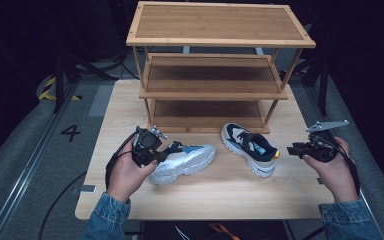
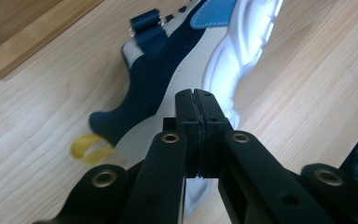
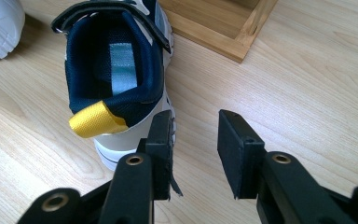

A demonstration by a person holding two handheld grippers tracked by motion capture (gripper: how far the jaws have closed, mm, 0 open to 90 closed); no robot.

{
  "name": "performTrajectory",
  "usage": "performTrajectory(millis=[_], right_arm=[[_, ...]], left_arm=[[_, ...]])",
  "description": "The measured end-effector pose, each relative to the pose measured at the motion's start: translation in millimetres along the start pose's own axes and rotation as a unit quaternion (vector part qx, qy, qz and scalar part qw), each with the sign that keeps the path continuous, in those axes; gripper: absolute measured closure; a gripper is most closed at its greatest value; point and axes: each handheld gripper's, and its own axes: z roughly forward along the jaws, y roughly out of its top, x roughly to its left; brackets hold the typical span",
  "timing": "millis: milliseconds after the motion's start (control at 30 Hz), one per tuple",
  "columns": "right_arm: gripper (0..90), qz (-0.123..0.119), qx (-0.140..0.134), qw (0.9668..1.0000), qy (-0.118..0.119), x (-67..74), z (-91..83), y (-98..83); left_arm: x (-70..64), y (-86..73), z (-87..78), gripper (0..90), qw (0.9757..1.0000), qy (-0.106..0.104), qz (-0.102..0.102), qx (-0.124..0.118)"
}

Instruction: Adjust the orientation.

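Two sneakers are seen on the pale wooden surface (image 1: 220, 192), in front of a three-tier bamboo shoe rack (image 1: 215, 65). The left gripper (image 1: 152, 150) is held at the heel end of the white-and-silver sneaker with blue accents (image 1: 187, 161), which lies on its side near the surface's front left, toe pointing right. In the left gripper view that gripper (image 2: 197, 100) has its jaws clenched together, pad against pad, and nothing can be made out between them – the sneaker's navy mesh collar, white midsole and yellow heel loop (image 2: 89, 149) lie just beyond and beneath the tips. Whether the jaw tips rest on the sneaker cannot be told, as the shoe is partly hidden by the black arms.

The second shoe, a navy, cream and white sneaker with a yellow heel tab (image 1: 250, 147), stands upright on its sole to the right of the first, toe toward the rack. The right gripper (image 1: 296, 149) is held just beside its heel, at the surface's right edge. In the right gripper view the jaws of this gripper (image 3: 196, 154) are released, with bare wood between them; the sneaker's heel (image 3: 116, 84) is seen just ahead of the left jaw – touching or merely close cannot be settled.
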Motion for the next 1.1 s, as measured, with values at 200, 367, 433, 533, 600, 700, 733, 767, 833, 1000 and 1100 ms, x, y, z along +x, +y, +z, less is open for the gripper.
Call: performTrajectory(millis=[200,367,433,533,600,700,733,767,833,1000,1100], right_arm=[[66.9,0.002,0.003,1.0,0.002,0.6,2.0,-0.2],[66.3,-0.004,0.002,1.0,0.003,1.7,2.1,0.5],[66.2,-0.003,0.001,1.0,0.004,2.0,1.6,0.7],[66.0,-0.004,-0.001,1.0,0.002,2.0,0.6,1.4],[65.9,-0.002,0.0,1.0,0.002,2.0,-0.1,1.8],[65.6,-0.005,-0.003,1.0,0.004,2.1,0.0,2.4],[65.4,-0.005,-0.004,1.0,0.003,2.3,0.1,2.5],[65.4,-0.006,-0.003,1.0,0.004,2.4,0.1,2.7],[65.2,-0.005,-0.002,1.0,0.004,2.8,0.2,3.0],[64.7,-0.008,-0.003,0.9999,0.005,4.2,0.3,4.2],[64.4,-0.013,-0.007,0.9999,0.005,4.4,-1.0,6.2]], left_arm=[[-0.1,0.3,8.8,89.9,0.9998,-0.019,-0.005,0.009],[-1.3,-0.5,11.2,89.9,0.9996,-0.024,-0.001,0.017],[-0.7,-1.2,11.0,89.9,0.9995,-0.026,-0.004,0.018],[-1.6,-2.5,10.8,89.9,0.9996,-0.025,-0.004,0.016],[-3.8,-3.1,10.2,90.0,0.9996,-0.021,-0.004,0.02],[-7.2,-4.2,8.8,90.0,0.9996,-0.019,0.0,0.022],[-8.0,-4.4,8.2,90.0,0.9995,-0.021,0.003,0.024],[-9.0,-4.8,7.8,90.0,0.9994,-0.024,0.003,0.024],[-10.7,-5.7,7.3,90.0,0.9993,-0.029,0.002,0.023],[-19.1,-9.8,5.0,90.0,0.9985,-0.047,0.001,0.029],[-31.5,-10.9,7.5,90.0,0.9963,-0.067,0.025,0.047]])
